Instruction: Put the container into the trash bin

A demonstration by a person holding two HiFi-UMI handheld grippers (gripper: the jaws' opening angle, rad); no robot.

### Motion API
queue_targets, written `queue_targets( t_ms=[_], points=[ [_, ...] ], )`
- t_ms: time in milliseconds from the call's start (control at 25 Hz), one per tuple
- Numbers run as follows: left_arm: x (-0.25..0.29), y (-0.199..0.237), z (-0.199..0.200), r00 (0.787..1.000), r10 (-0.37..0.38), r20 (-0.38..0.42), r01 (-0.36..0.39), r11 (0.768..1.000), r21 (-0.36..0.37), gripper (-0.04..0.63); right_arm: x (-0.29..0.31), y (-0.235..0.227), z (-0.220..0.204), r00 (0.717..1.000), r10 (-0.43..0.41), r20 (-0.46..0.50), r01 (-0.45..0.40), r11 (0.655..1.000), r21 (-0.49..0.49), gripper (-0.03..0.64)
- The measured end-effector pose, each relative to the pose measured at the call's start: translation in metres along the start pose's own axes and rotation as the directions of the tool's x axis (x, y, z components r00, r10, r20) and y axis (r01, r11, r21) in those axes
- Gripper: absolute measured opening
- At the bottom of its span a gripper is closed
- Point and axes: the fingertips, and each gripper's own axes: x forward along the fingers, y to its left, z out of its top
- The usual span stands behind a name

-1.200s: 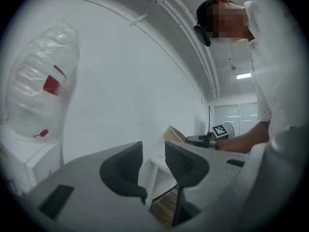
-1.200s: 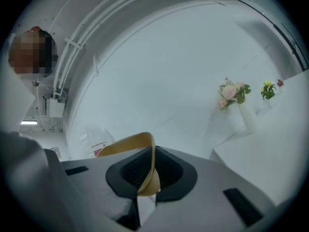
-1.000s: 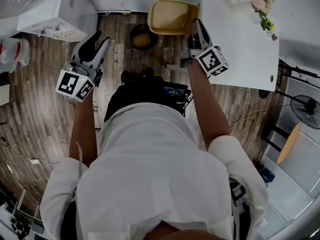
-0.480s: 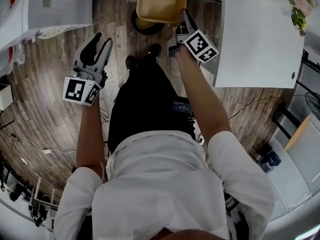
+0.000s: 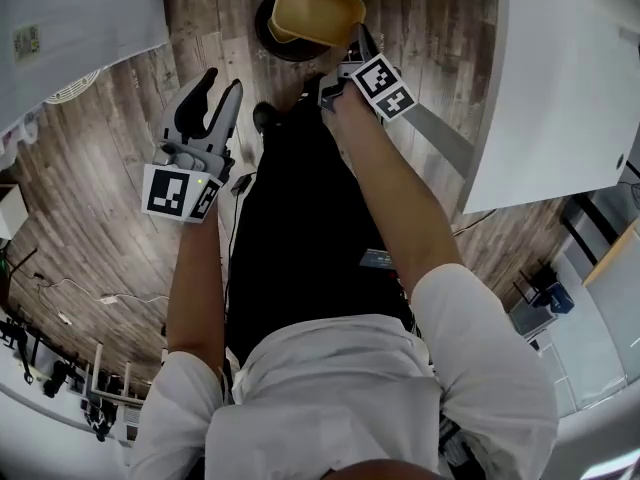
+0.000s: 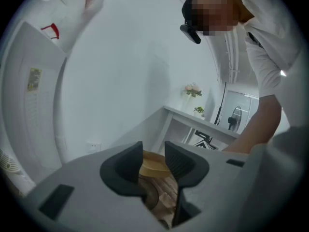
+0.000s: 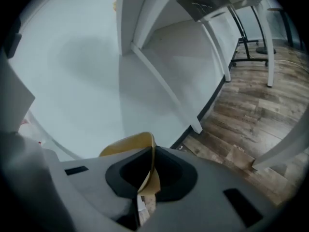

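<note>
The yellow container [image 5: 310,10] hangs tilted over the dark round trash bin [image 5: 283,50] on the wooden floor, at the top of the head view. My right gripper [image 5: 350,50] is shut on its rim. In the right gripper view the thin yellow rim [image 7: 146,170] is pinched between the pads, and the rest of the container [image 7: 126,148] rises behind them. My left gripper [image 5: 222,86] is held out to the left of the bin, open and empty. In the left gripper view the container [image 6: 153,164] shows beyond the gap of the left gripper [image 6: 153,154].
A white table [image 5: 560,88] stands at the right, its leg [image 5: 440,138] slanting down near my right arm. A white cabinet [image 5: 70,18] fills the upper left. Cables [image 5: 50,288] lie on the floor at left. The person's black trousers [image 5: 300,218] are below the bin.
Both grippers have come down toward the floor. The container, still in the right gripper, now overlaps the trash bin. The left gripper stays open.
</note>
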Motion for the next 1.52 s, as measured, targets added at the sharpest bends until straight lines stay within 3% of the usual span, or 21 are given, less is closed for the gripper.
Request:
queue_targets(
  t_ms=[240, 600, 1040, 1480, 1520],
  points=[
    [0.024, 0.012, -0.052, 0.998, -0.037, -0.06, 0.035, 0.999, -0.033, 0.146, 0.042, -0.051, -0.054, 0.994, -0.113, -0.008, 0.113, 0.986, 0.125, 0.044],
    [0.044, 0.02, -0.111, 0.99, -0.067, -0.122, 0.056, 0.995, -0.088, 0.146, 0.065, -0.107, -0.098, 0.965, -0.259, 0.043, 0.23, 0.915, 0.332, 0.044],
    [0.043, 0.026, -0.154, 0.983, -0.081, -0.166, 0.06, 0.99, -0.13, 0.146, 0.081, -0.149, -0.135, 0.942, -0.332, 0.045, 0.29, 0.875, 0.389, 0.044],
    [0.034, 0.035, -0.163, 0.981, -0.083, -0.173, 0.054, 0.984, -0.169, 0.146, 0.09, -0.152, -0.146, 0.933, -0.355, 0.067, 0.297, 0.859, 0.417, 0.046],
    [0.035, 0.036, -0.164, 0.98, -0.088, -0.177, 0.058, 0.983, -0.173, 0.146, 0.09, -0.153, -0.147, 0.931, -0.358, 0.067, 0.296, 0.852, 0.432, 0.093]
  ],
)
